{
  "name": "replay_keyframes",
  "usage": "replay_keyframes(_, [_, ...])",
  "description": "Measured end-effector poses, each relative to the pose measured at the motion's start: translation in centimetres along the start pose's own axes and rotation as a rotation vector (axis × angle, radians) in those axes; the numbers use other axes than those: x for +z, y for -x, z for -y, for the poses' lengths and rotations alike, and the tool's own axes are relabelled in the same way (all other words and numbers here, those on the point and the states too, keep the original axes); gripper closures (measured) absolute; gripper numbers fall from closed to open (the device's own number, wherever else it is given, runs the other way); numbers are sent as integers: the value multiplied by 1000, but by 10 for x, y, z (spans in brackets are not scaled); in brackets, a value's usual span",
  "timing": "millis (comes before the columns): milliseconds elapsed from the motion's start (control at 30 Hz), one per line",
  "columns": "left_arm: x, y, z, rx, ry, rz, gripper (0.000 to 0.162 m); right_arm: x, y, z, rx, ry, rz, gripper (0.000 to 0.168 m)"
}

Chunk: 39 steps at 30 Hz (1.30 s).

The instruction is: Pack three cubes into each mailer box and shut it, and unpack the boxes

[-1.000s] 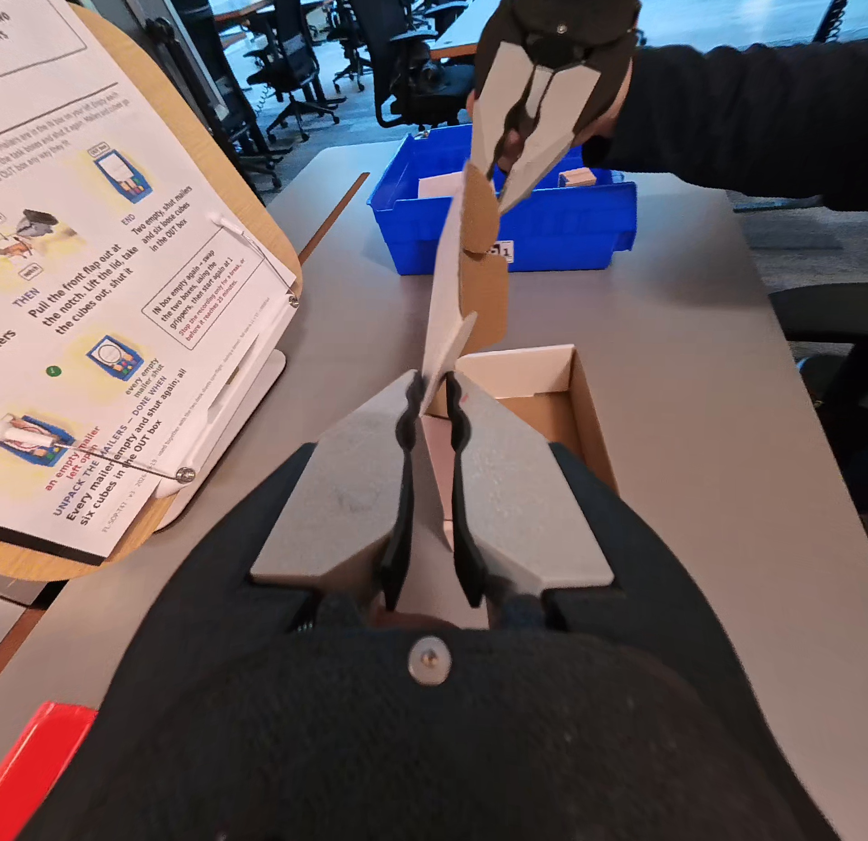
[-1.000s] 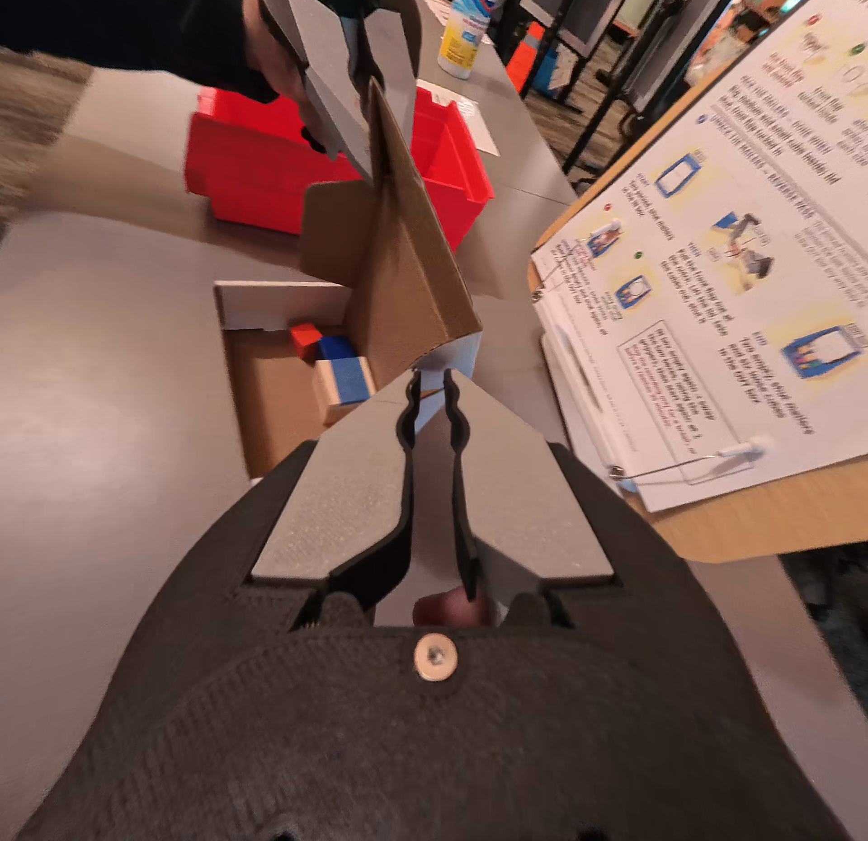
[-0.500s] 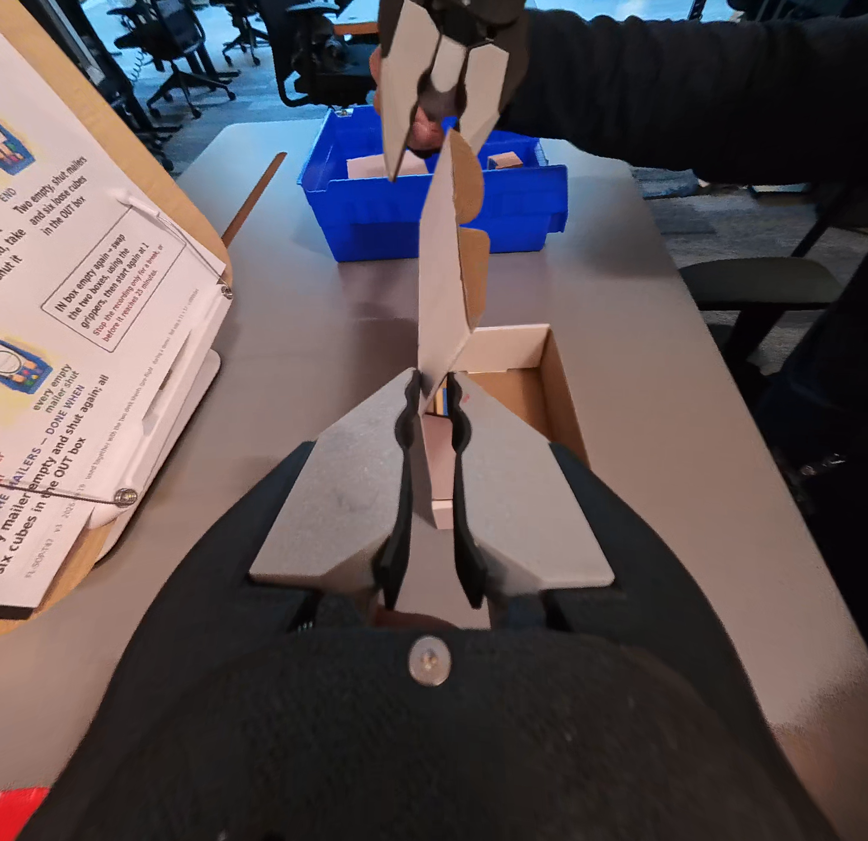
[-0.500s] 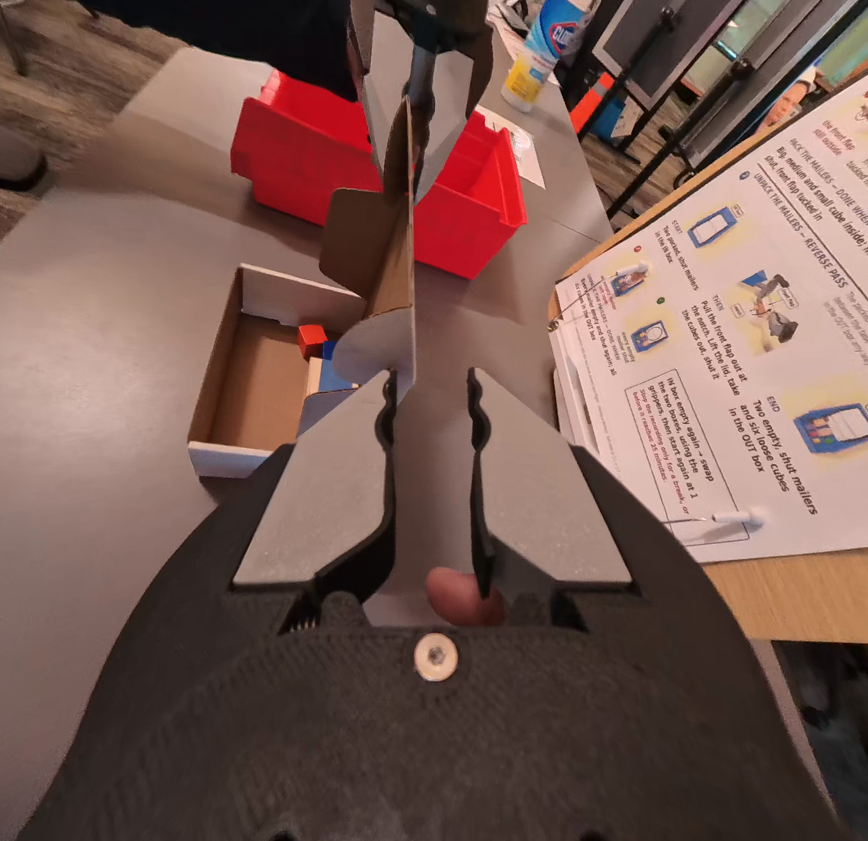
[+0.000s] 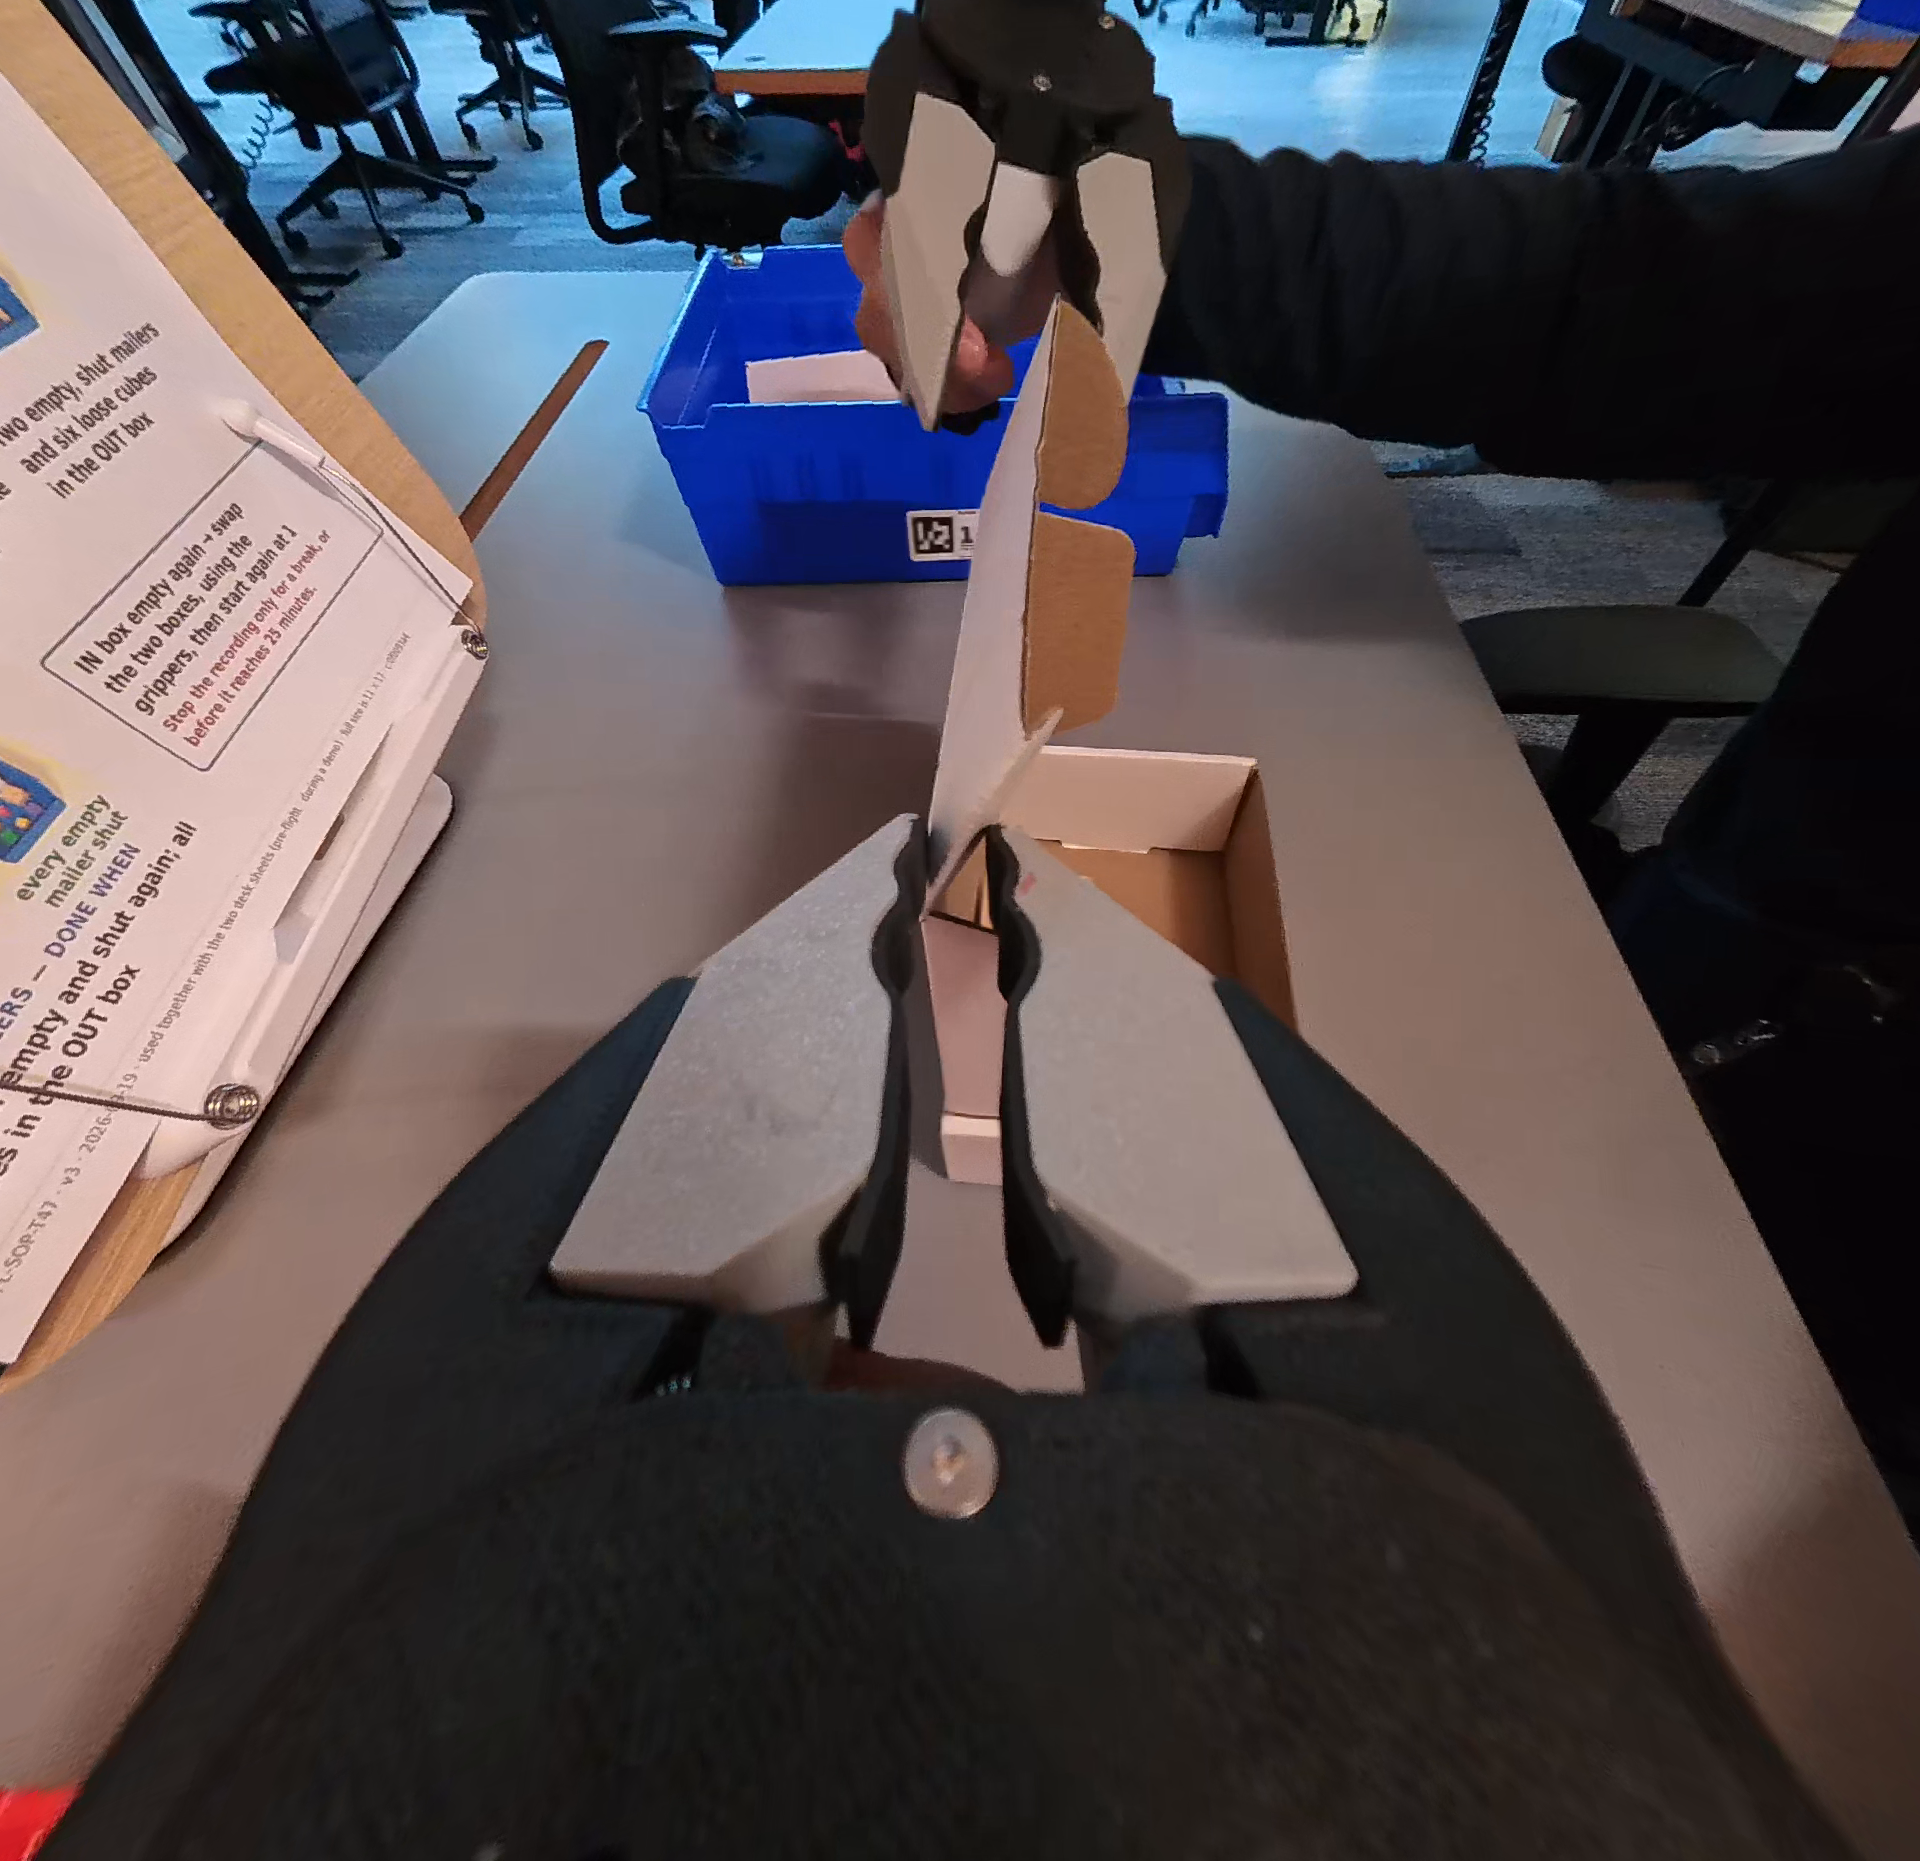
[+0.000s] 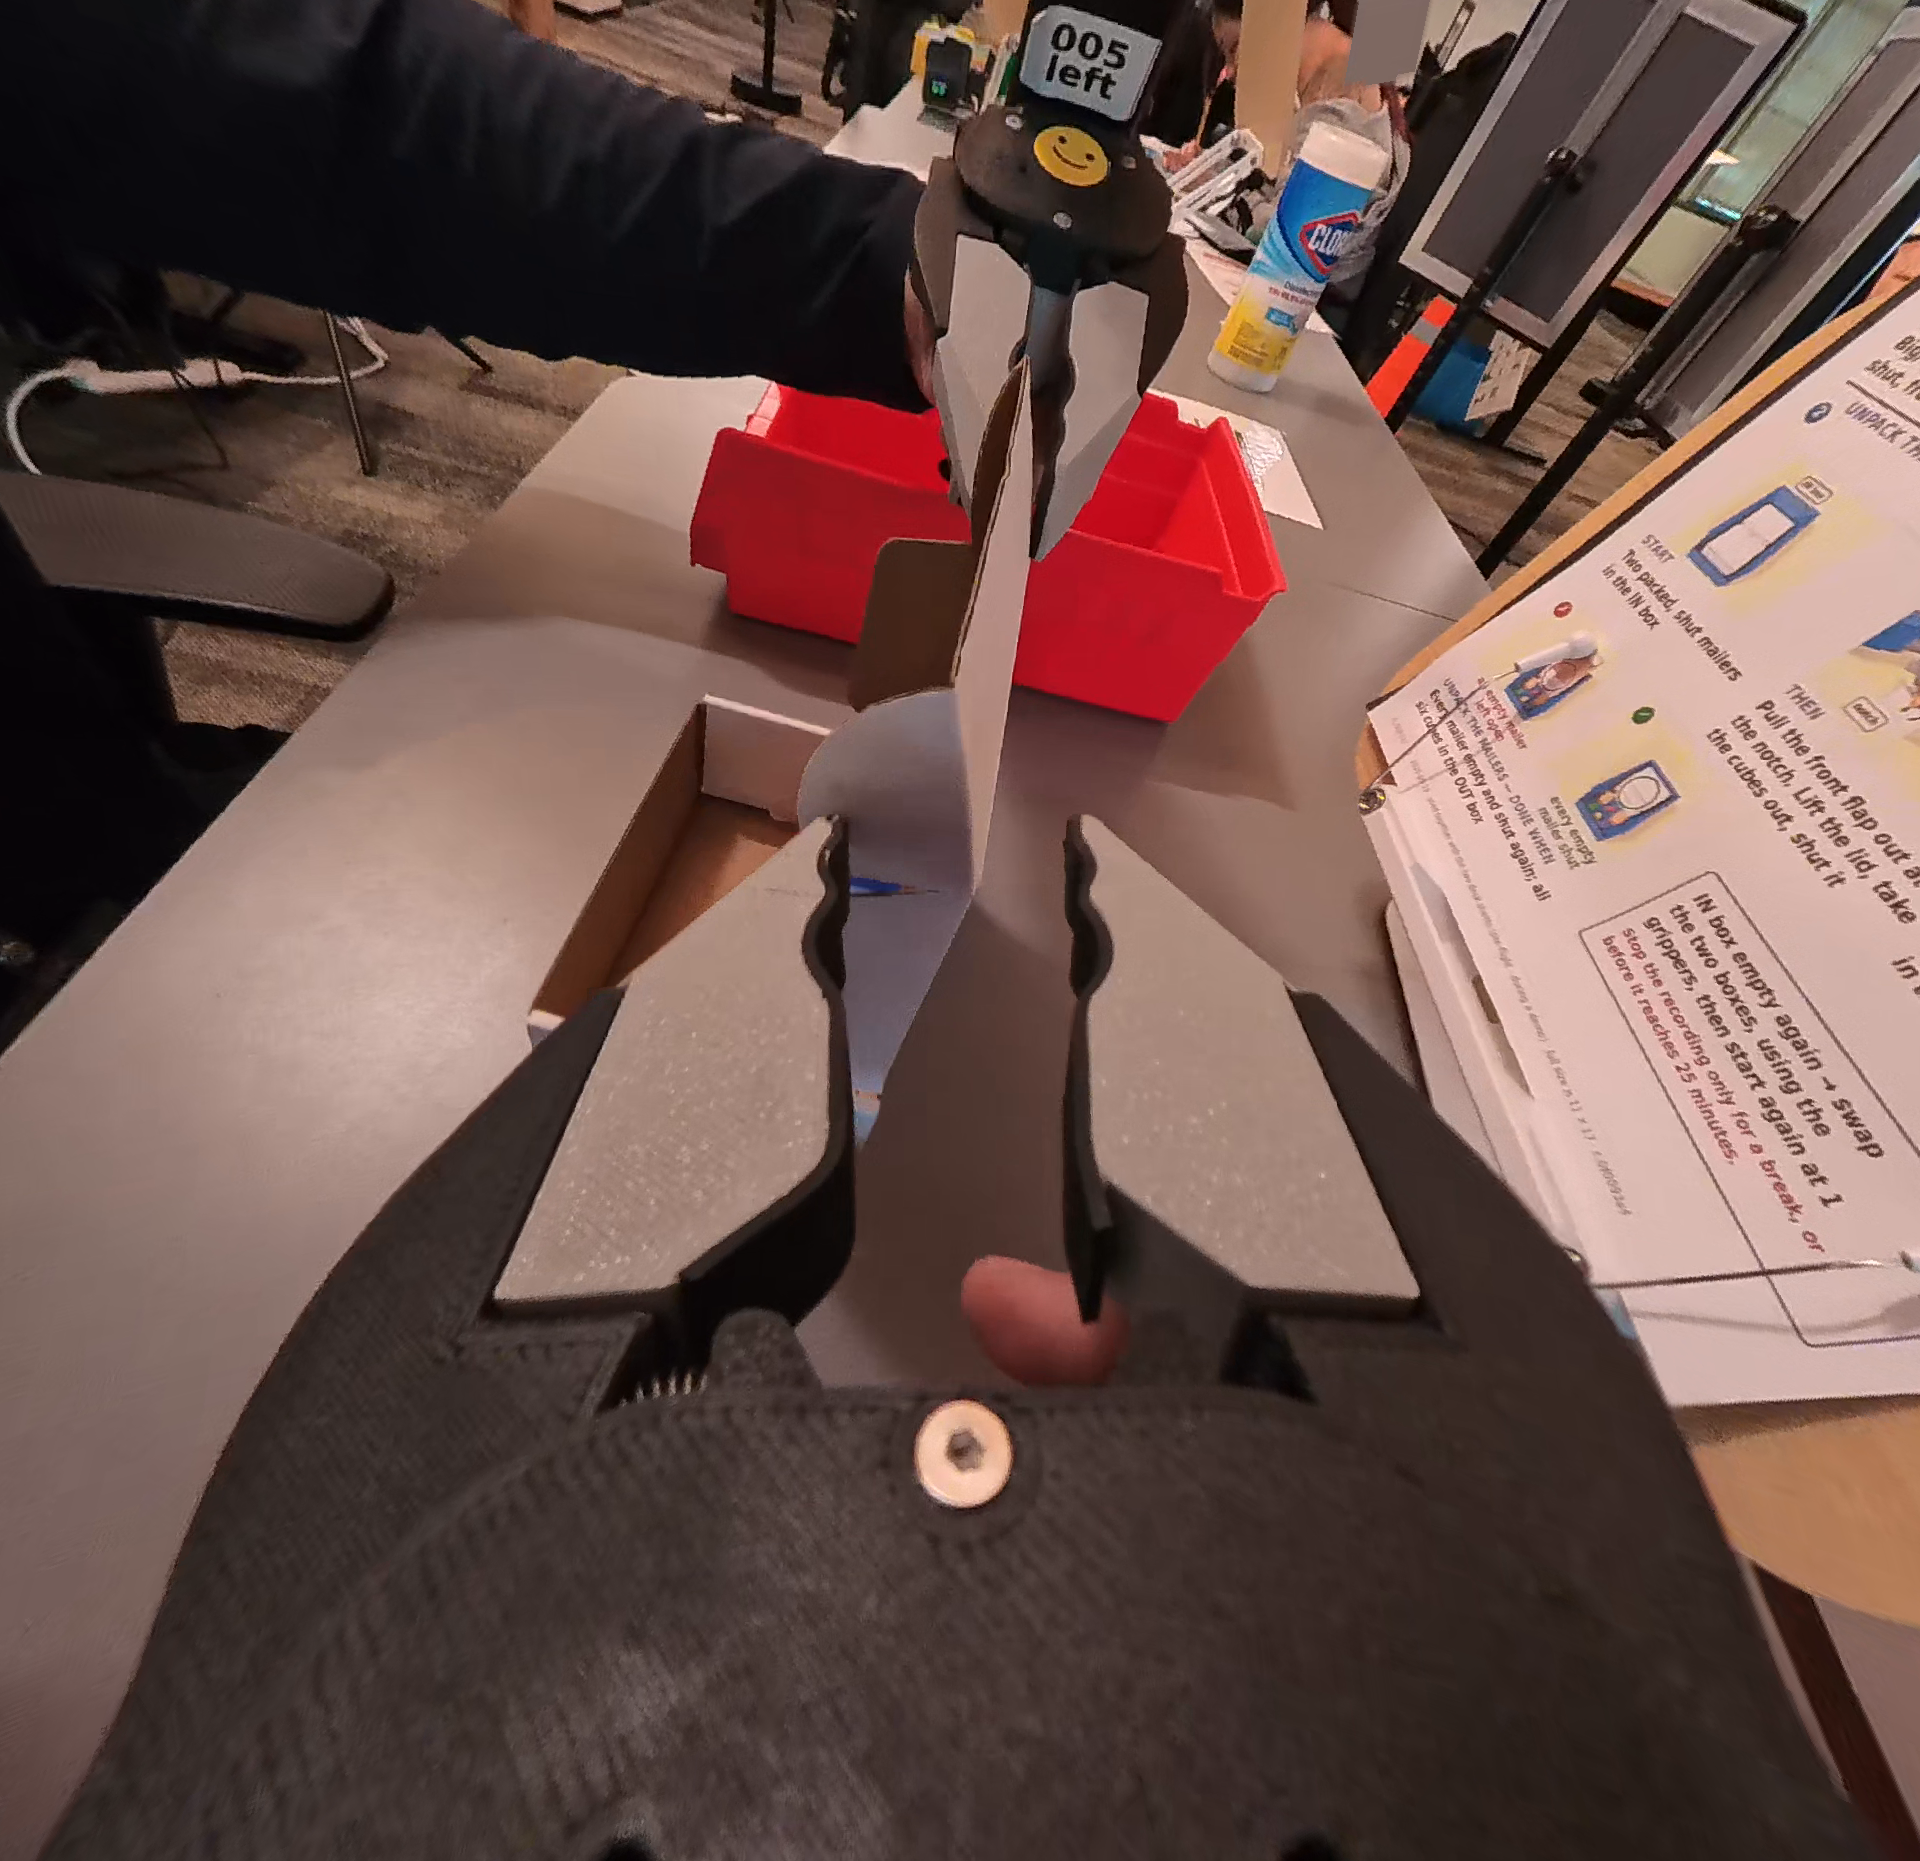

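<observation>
Your left gripper (image 5: pixel 954 843) is clenched on the raised lid (image 5: pixel 992 658) of the mailer box (image 5: pixel 1242 876), which sits open on the grey table (image 5: pixel 727 772). Your right gripper (image 6: pixel 951 835) is released, its fingers spread on either side of the lid's edge without pinching it.

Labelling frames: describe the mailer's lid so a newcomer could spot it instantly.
On the grey table, between the blue bin and the red bin, sits an open mailer. Its lid stands upright from the side nearest the instruction sheet, its edge pinched in the left tongs. It is the only tall thin panel there: white one face, brown cardboard the other.
</observation>
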<state>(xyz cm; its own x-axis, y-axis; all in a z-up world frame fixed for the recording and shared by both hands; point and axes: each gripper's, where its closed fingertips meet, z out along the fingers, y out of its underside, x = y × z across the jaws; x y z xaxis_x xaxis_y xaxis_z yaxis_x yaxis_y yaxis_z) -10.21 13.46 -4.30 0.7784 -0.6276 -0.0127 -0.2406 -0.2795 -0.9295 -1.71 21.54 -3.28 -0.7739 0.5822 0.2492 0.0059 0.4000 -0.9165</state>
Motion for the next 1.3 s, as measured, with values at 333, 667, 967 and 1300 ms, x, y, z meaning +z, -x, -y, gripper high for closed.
replay_keyframes(333, [3, -4, 1, -15, -1, 2, 154, 7, 3, 9, 28, -37, 14, 150])
replay_keyframes(667, [11, 6, 3, -132, 29, 110, 155, 3, -22, -5, 183, -3, -108, 163])
replay_keyframes(967, [8, 2, 9, -683, -136, -95, 154, 3, -24, -4, 745, -108, 111, 163])
replay_keyframes(1300, [7, 19, 8, -893, -256, -97, 155, 7, -33, -17, 1149, -220, 225, 164])
